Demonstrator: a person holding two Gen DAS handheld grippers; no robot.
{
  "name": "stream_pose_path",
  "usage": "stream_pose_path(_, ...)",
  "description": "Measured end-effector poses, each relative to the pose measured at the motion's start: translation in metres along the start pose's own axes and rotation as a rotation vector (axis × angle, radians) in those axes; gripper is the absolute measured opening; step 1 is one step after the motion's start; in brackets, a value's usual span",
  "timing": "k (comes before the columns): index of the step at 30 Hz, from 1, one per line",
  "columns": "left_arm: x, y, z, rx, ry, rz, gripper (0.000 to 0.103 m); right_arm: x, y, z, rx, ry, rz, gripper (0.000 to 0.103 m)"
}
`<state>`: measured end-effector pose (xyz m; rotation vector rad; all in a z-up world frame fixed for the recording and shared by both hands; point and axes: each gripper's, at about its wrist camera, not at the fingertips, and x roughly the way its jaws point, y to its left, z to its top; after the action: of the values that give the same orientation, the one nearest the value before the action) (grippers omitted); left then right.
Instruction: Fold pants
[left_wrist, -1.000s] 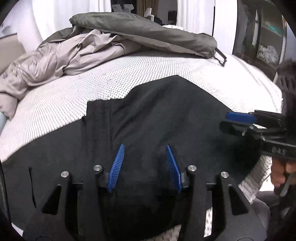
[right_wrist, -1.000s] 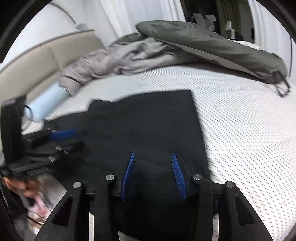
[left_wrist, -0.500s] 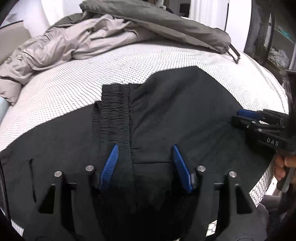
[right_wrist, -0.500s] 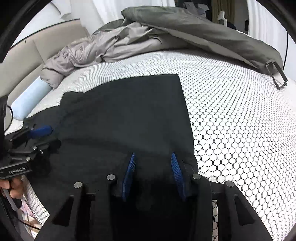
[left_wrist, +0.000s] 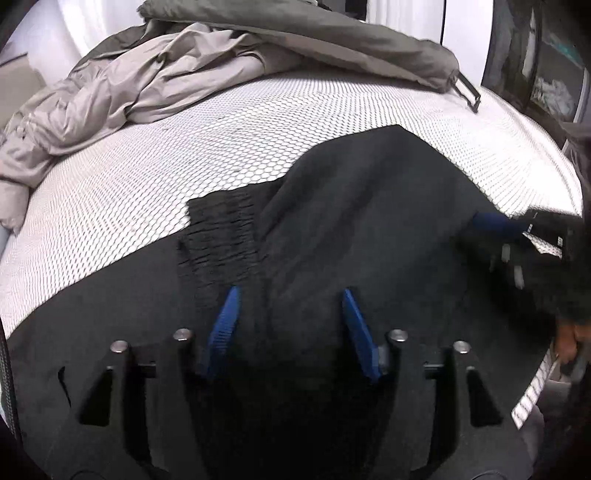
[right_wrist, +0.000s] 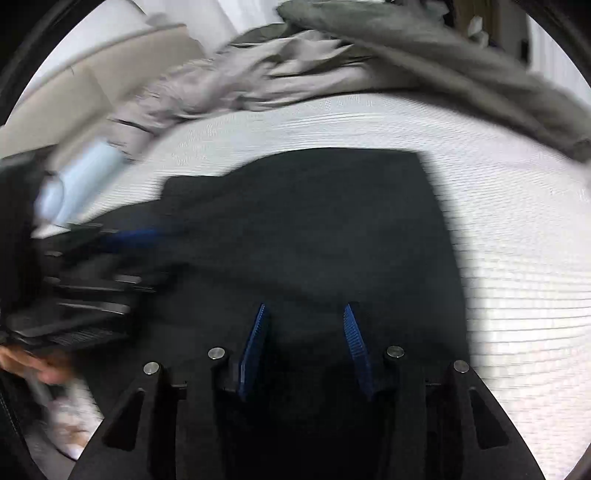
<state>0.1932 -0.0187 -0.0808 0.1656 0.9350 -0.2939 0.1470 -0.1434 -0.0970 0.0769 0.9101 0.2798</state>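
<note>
Black pants (left_wrist: 369, 221) lie flat on the white honeycomb-patterned bed cover (left_wrist: 147, 177), their gathered elastic waistband (left_wrist: 221, 229) showing at the left. My left gripper (left_wrist: 290, 291) hovers over the cloth beside the waistband. Its jaws are opening, and the blue pads (left_wrist: 221, 332) stand apart without pressing anything. My right gripper (right_wrist: 305, 306) is open over the pants (right_wrist: 314, 221) near their right edge, with only flat cloth below its pads. Each gripper shows in the other's view: the right gripper (left_wrist: 495, 225) and, blurred, the left gripper (right_wrist: 129, 236).
A crumpled beige jacket (left_wrist: 110, 92) and an olive garment (left_wrist: 314, 40) with a black strap (left_wrist: 469, 92) lie at the far side of the bed. A light blue roll (right_wrist: 85, 173) rests by the beige headboard (right_wrist: 74, 92). The bed's edge (left_wrist: 535, 398) drops off near a hand (left_wrist: 569, 339).
The left gripper's jaws have spread wider. Both grippers have shifted over the pants, and the waistband has come into clear view. The right wrist view is now blurred by motion.
</note>
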Motion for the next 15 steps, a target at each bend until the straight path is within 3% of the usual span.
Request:
stream_pose_path(2,-0.005,0.007,-0.003,-0.013,0.005,0.072,0.058,0.001,-0.017,0.001,0.008,-0.014,-0.162,0.043)
stream_pose_path(3,-0.008,0.008,-0.006,-0.017,0.002,0.073,0.058,-0.001,-0.03,-0.001,0.049,-0.001,-0.173,0.043)
stream_pose_path(6,-0.023,0.007,-0.004,-0.024,-0.047,0.065,0.055,-0.015,-0.049,-0.001,0.14,-0.036,-0.049,0.043)
stream_pose_path(10,-0.032,-0.011,0.01,0.039,-0.096,0.06,0.055,-0.036,-0.03,0.009,0.113,-0.116,0.069,0.045)
stream_pose_path(13,-0.013,-0.023,0.026,0.076,-0.052,0.046,0.055,-0.032,-0.005,0.018,0.057,-0.102,0.171,0.046)
stream_pose_path(15,0.012,-0.019,0.032,0.061,0.022,0.055,0.053,-0.016,0.005,0.023,0.045,-0.062,0.189,0.046)
